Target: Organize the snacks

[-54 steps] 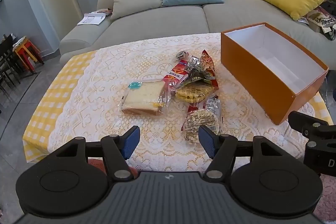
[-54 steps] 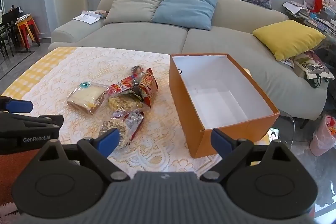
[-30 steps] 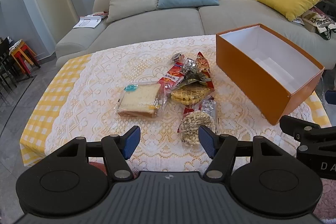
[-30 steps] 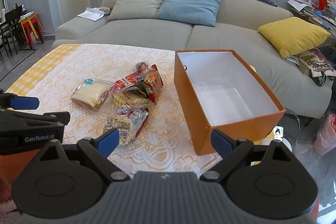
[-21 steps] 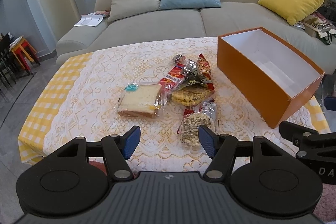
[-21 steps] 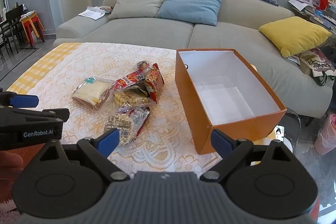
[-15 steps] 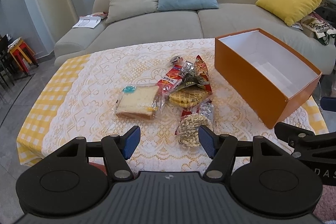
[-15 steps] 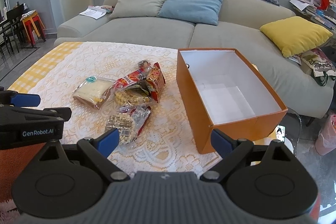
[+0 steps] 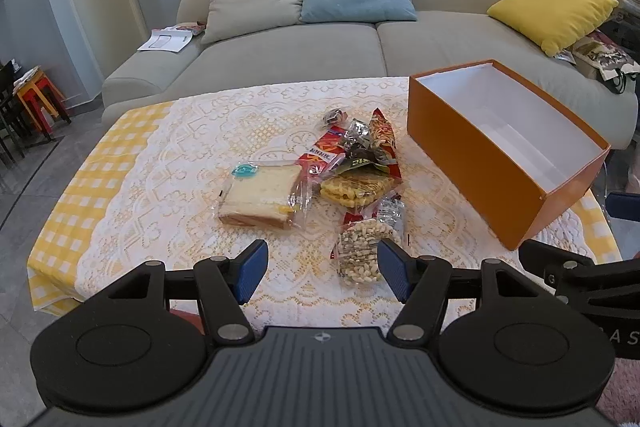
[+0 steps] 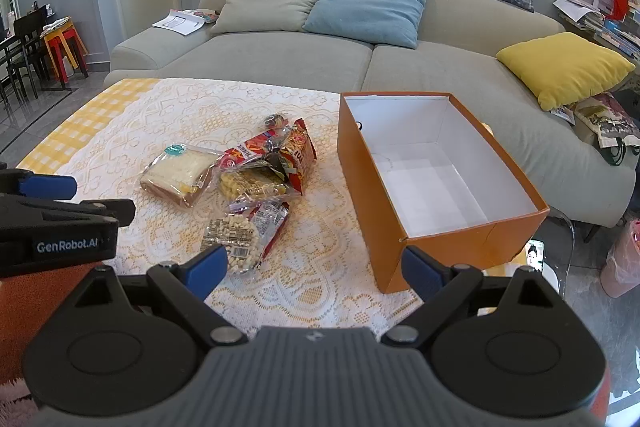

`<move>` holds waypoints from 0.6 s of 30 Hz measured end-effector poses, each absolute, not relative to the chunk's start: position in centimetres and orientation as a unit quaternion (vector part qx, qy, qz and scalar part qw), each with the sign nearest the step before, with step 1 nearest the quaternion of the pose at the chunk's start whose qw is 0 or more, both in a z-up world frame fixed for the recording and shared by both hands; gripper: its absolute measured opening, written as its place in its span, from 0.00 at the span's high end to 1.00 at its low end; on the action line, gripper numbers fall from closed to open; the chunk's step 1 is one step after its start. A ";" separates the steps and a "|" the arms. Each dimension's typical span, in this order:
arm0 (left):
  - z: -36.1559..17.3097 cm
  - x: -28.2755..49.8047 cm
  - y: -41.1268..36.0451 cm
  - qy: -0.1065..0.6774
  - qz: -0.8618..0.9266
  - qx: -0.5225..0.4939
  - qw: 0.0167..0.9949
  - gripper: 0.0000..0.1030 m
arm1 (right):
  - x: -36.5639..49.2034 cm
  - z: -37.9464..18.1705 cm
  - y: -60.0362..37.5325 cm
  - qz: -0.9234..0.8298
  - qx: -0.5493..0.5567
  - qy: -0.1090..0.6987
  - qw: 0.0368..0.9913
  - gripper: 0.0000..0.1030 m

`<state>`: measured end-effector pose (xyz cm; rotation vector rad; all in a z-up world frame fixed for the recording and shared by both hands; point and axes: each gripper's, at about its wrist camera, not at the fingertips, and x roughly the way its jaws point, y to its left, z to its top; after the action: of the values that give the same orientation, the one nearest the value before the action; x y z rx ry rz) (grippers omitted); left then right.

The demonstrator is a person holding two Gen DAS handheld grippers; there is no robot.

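Blue rubber pads on the left gripper (image 9: 319, 269) are spread wide with nothing between them, and the right gripper (image 10: 315, 265) is spread even wider, also empty, both hanging low at the near edge of the table. Going outward from the left one, the first thing you hit is the clear bag of peanuts (image 9: 362, 254), sitting just ahead of its right pad, basically lined up with the gap but shifted a bit right of centre. From the right gripper's side that same bag is off by its left pad, so honestly I'd say the left hand is the better placed one for it. The bag's long axis runs away from the fingers toward the sofa, so a straight-in pinch across its width looks doable. Past it is the yellow wafer pack (image 9: 355, 187), then the red snack packets (image 9: 374, 143) piled together, with the wrapped sandwich (image 9: 262, 195) off to the left of the pile. The orange box (image 9: 492, 163) is empty and open, to the right of the pile and not touching it, right in front of the right gripper. Everything sits on the lace tablecloth (image 9: 168, 163), nothing boxed yet.
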<state>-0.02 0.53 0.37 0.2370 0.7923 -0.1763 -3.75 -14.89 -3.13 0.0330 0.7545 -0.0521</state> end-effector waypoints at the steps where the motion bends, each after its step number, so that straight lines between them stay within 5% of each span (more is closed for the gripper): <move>1: 0.4 0.0 0.5 0.385 -0.084 0.115 0.912 0.28 | -3.7 -3.1 -14.9 -0.025 0.016 0.368 0.929 0.11; 18: 0.0 0.1 0.7 0.392 -0.082 0.114 0.909 0.28 | -3.7 -3.3 -14.8 -0.023 0.014 0.370 0.929 0.11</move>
<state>0.13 0.68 -0.01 0.2355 0.8081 -0.1683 -3.69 -14.82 -3.31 0.0284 0.7585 -0.0466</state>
